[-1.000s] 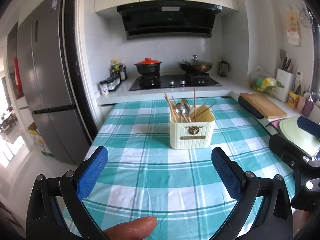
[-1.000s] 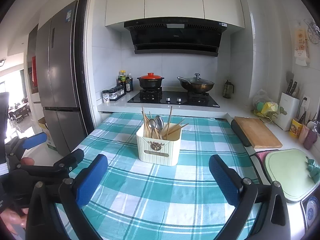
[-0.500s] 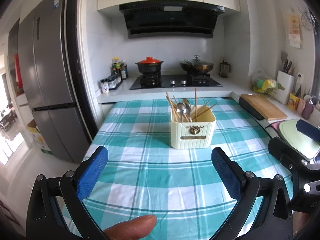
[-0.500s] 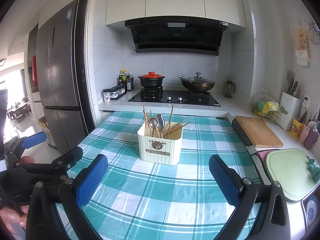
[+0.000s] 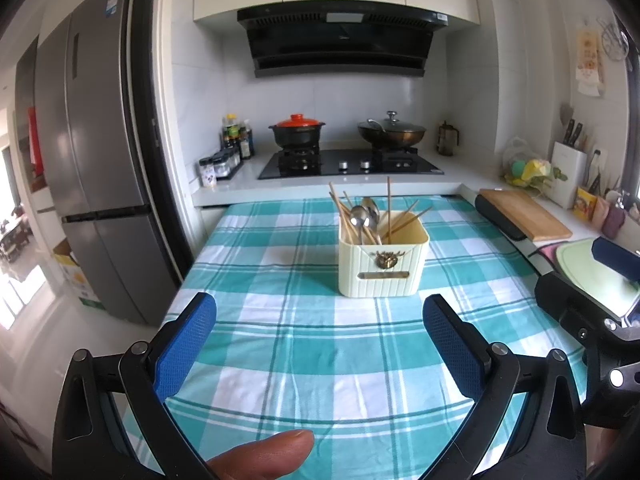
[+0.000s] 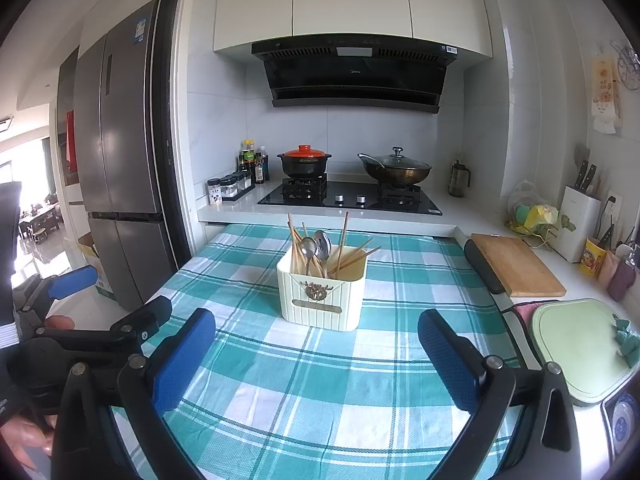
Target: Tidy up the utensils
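A cream ribbed utensil holder [image 5: 383, 264] stands mid-table on the teal checked cloth [image 5: 304, 344]; it also shows in the right wrist view [image 6: 322, 295]. It holds several wooden chopsticks [image 5: 404, 218] and two metal spoons [image 5: 362, 216], upright and leaning. My left gripper [image 5: 320, 344] is open and empty, above the cloth short of the holder. My right gripper [image 6: 316, 356] is open and empty, also short of the holder. Each gripper shows at the edge of the other's view: the right gripper [image 5: 588, 308] and the left gripper [image 6: 100, 320].
A stove [image 5: 350, 164] with a red-lidded pot [image 5: 298, 132] and a wok [image 5: 391, 132] lies behind the table. A wooden cutting board [image 6: 516, 264] and a green board [image 6: 576, 344] lie at right. A fridge [image 5: 92, 168] stands at left.
Both grippers have drifted slightly, with the view tilting a little; the holder and utensils have not moved. Both stay open.
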Motion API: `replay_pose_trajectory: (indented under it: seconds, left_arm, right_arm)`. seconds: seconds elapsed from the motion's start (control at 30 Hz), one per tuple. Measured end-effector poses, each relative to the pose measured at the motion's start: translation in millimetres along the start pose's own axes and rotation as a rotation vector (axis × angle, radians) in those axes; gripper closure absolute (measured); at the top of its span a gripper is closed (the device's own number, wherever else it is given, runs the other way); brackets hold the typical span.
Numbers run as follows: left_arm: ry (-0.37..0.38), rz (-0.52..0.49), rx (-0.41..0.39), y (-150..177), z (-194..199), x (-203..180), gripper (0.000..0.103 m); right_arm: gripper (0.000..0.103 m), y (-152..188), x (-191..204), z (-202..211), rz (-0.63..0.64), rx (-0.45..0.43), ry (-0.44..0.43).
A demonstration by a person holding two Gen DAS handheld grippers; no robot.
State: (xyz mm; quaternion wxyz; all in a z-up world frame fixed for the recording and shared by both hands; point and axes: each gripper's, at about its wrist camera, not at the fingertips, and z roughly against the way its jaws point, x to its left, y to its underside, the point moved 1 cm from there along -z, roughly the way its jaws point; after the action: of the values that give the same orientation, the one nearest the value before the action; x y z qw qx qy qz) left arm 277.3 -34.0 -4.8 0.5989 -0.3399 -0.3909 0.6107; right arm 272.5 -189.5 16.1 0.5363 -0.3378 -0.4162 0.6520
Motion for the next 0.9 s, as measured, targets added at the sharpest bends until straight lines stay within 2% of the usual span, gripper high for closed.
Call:
replay_pose_trajectory:
  seconds: [0.9]
  left_arm:
    - [0.002, 0.006, -0.001, -0.9, 2.2, -5.3, 0.0]
  right_arm:
    - [0.0, -0.8, 1.6, 1.0, 0.002, 0.002, -0.001]
